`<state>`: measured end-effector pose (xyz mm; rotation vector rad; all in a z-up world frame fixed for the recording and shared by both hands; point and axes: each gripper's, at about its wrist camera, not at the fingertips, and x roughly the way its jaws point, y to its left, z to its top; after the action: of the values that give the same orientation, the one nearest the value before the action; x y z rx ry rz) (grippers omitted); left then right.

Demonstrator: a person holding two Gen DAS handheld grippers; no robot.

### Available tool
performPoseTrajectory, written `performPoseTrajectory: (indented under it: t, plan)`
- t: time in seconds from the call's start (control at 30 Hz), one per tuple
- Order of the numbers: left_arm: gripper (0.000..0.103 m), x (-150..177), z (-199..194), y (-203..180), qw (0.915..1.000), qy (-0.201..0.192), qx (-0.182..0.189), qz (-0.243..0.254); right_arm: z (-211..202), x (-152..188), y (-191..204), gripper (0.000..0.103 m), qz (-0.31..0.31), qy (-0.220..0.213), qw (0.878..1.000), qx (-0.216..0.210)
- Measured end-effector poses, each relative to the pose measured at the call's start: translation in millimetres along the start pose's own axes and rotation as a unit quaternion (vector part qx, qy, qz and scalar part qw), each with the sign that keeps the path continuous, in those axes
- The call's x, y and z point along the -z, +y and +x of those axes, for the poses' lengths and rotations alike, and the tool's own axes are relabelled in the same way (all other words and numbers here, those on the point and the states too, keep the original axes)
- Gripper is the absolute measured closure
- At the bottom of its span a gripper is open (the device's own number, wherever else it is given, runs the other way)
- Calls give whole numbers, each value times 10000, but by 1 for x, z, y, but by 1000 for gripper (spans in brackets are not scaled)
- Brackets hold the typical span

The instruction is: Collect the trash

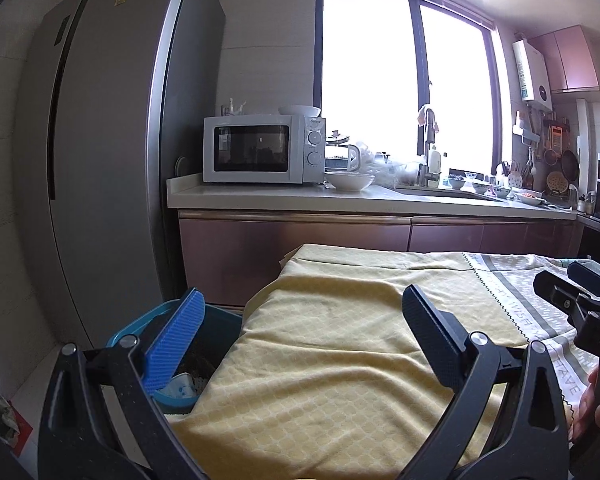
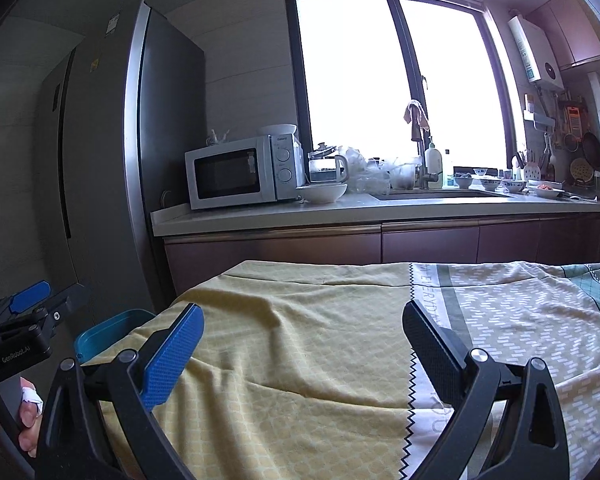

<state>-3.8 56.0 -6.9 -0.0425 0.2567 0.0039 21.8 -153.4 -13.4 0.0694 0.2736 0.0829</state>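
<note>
Both grippers, left (image 1: 302, 312) and right (image 2: 302, 330), hover released and empty over the yellow cloth (image 1: 332, 344). Blue bin (image 1: 172, 344) sits beside its left edge, holding scraps. Risk: draped cloth snagging the fingers during reaches.

We look forward along each gripper's fingers, low and close over the yellow cloth-covered surface (image 1: 320, 360), facing the window (image 2: 396, 92) and microwave (image 1: 260, 148). Both views share these, and the left sits nearer the blue bin (image 1: 216, 332).
</note>
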Motion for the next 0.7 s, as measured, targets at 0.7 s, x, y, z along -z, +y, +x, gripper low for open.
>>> performPoseTrajectory:
  t: [0.7]
  plan:
    - [6, -1, -9, -4, 9998, -215, -35, 21, -1, -2, -3, 7, 65, -5, 10000, 5]
